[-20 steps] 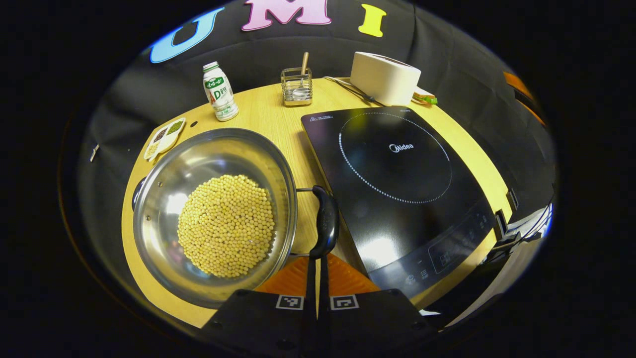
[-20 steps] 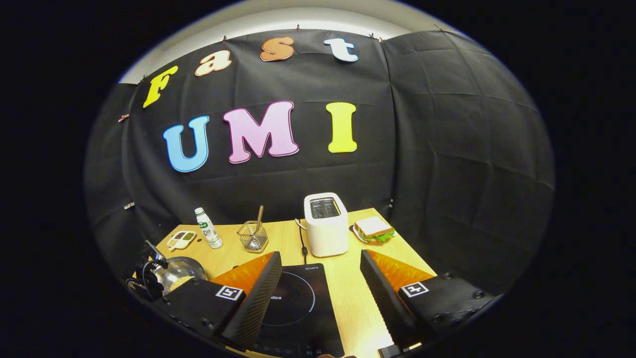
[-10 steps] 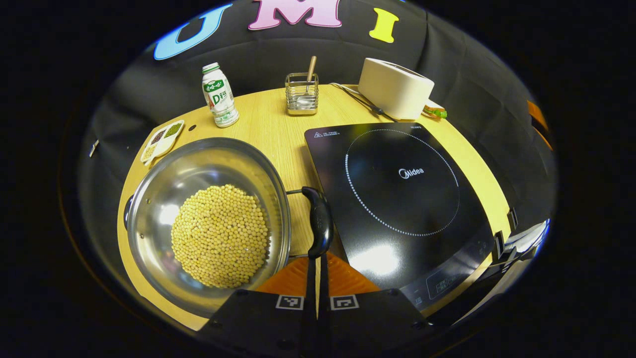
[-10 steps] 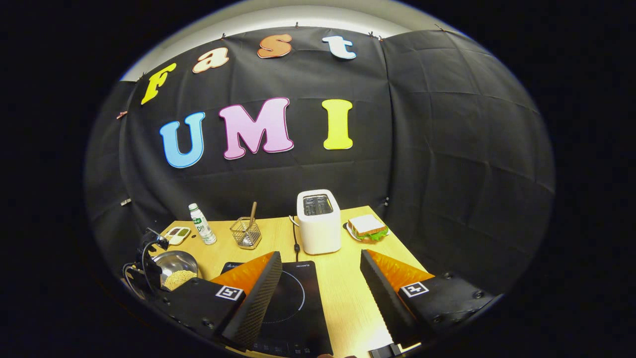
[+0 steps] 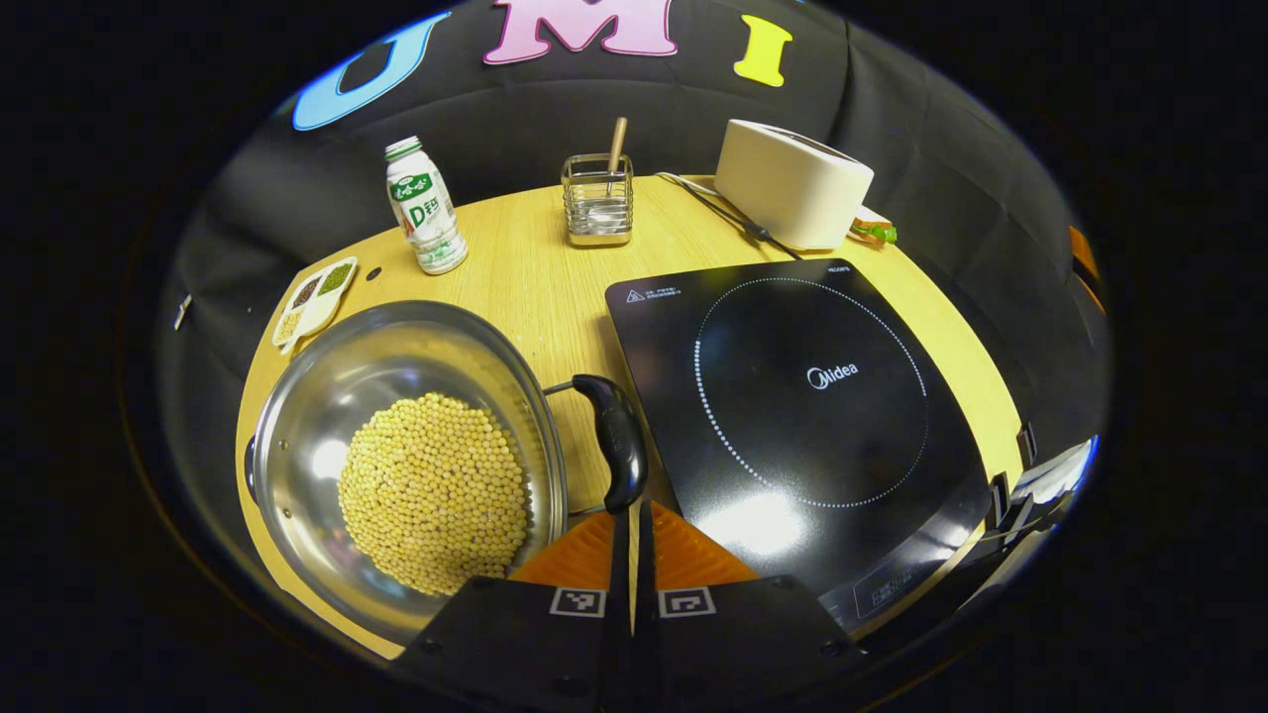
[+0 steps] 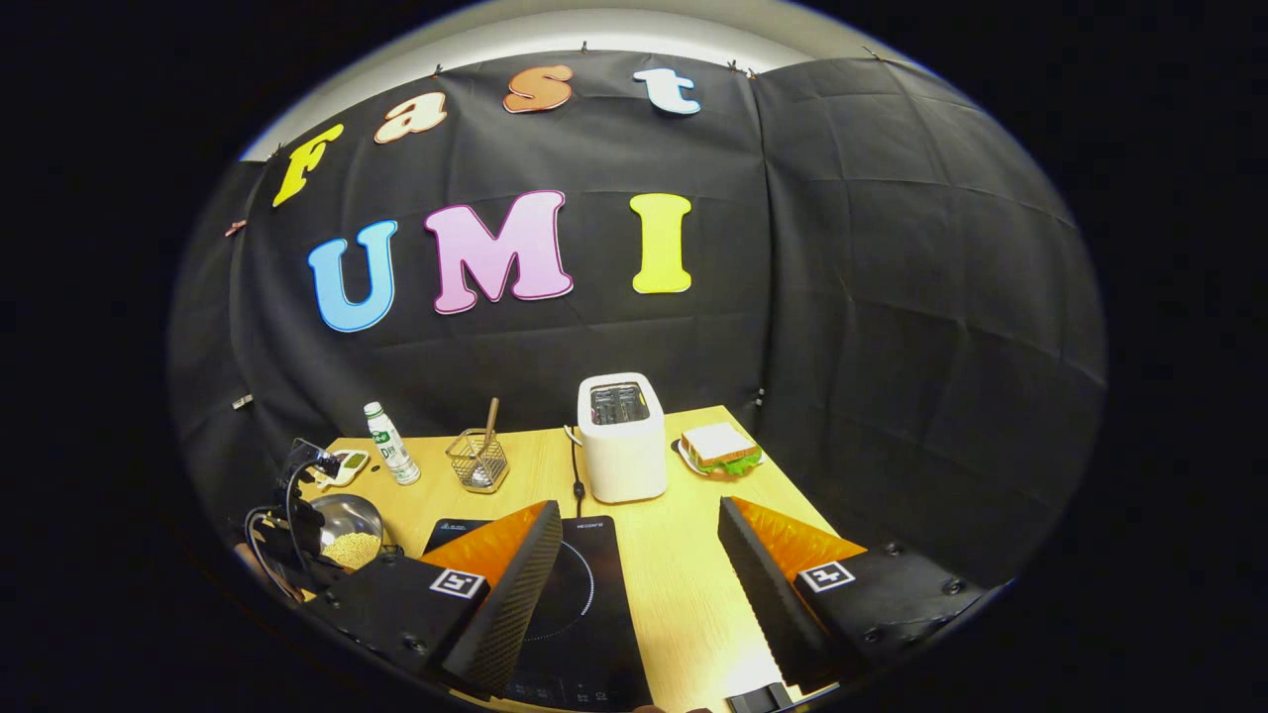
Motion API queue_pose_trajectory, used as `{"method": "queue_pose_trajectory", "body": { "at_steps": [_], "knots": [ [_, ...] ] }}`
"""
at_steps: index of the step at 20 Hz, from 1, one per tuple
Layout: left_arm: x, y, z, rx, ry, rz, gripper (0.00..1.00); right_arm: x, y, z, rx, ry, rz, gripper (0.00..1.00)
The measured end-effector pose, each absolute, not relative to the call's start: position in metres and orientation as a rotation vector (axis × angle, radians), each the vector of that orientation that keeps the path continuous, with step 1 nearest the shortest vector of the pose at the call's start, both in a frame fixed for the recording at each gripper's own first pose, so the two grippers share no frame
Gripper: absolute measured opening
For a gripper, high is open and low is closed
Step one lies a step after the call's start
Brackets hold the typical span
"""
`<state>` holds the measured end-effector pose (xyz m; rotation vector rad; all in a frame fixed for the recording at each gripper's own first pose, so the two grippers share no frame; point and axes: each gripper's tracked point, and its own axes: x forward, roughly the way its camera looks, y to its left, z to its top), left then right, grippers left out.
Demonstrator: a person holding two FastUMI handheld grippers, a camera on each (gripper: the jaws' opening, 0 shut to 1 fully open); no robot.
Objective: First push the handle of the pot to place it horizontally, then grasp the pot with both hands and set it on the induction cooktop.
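Left gripper view: left gripper [image 5: 632,515], fingers pressed together with no gap, tips at the near end of the black curved pot handle [image 5: 616,441]; contact with the handle not certain. Handle carried on two wire arms at the right side of the round stainless-steel pot [image 5: 396,465], lying along the pot's rim between pot and cooktop. Pot part-filled with pale yellow beans [image 5: 433,490], resting on the light wooden tabletop [image 5: 535,277] just left of the flat black induction cooktop [image 5: 807,416]. Behind: white drink bottle with green cap [image 5: 424,206], wire-mesh holder with a wooden-handled utensil [image 5: 597,198], white toaster [image 5: 792,183], small white divided dish of grains [image 5: 314,300].

Right gripper view: right gripper [image 6: 639,584], fingers spread wide apart, holding nothing, raised over the cooktop's near right part and bare tabletop. Sandwich on a plate [image 6: 720,449] right of the toaster.
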<state>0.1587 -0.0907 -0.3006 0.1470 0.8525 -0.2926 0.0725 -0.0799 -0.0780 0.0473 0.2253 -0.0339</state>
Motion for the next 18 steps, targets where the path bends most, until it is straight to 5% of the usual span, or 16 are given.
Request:
{"method": "queue_pose_trajectory", "body": {
  "at_steps": [18],
  "knots": [
    [0.148, -0.092, -0.28, 0.055, 0.766, -0.332, 0.05, 0.065, -0.056, -0.079, 0.025, 0.233, -0.026, 0.99]
  ]
}}
